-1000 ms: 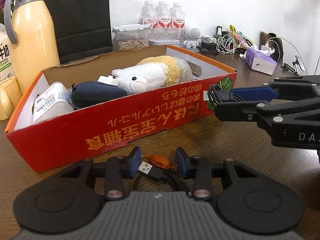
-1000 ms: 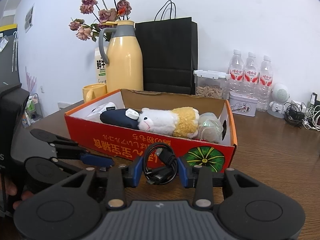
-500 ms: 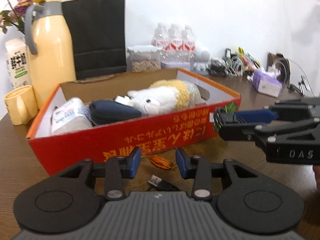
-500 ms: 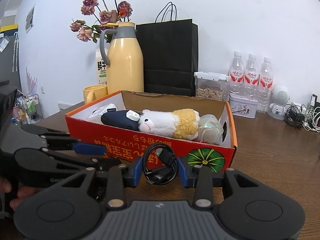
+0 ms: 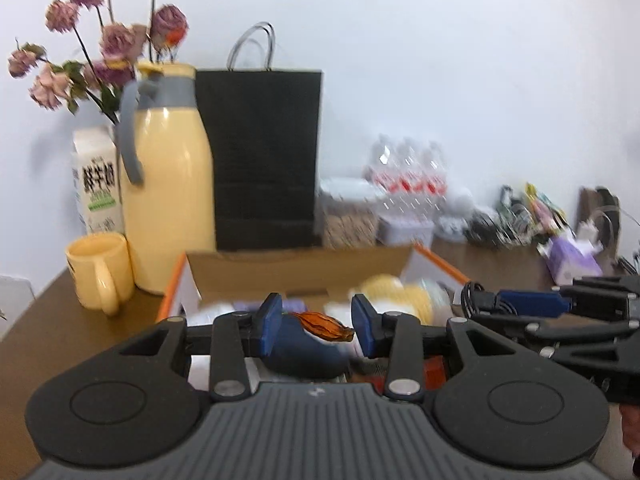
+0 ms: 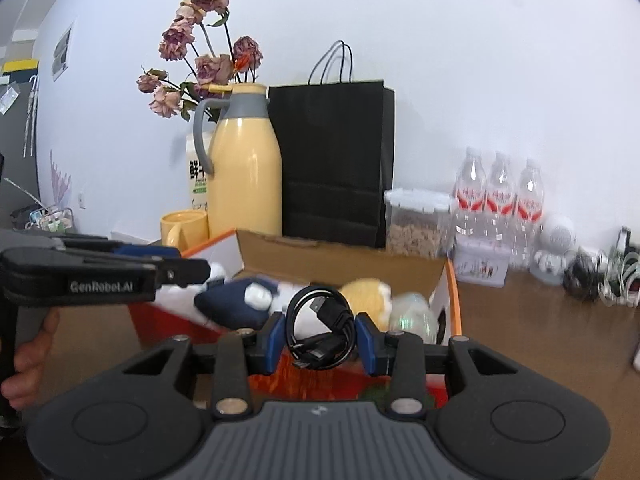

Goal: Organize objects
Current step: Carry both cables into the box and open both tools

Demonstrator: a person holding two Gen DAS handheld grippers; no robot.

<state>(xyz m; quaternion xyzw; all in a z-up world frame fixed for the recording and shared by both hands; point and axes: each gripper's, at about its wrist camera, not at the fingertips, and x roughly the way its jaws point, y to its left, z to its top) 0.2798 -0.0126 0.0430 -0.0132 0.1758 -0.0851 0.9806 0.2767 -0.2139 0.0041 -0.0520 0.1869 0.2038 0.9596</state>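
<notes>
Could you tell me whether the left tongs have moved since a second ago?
Yes. The left tongs have risen: earlier their tips sat below the red box's front wall, and now they sit level with the box's open top, with the orange object between them.

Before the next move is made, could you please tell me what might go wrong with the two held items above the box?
1. The coiled black cable in the right gripper has loose plug ends that may snag the box rim or uncoil.
2. The orange-brown item looks only lightly pinched in the left gripper jaws and may slip.
3. The box is crowded by a plush toy and navy pouch.
</notes>
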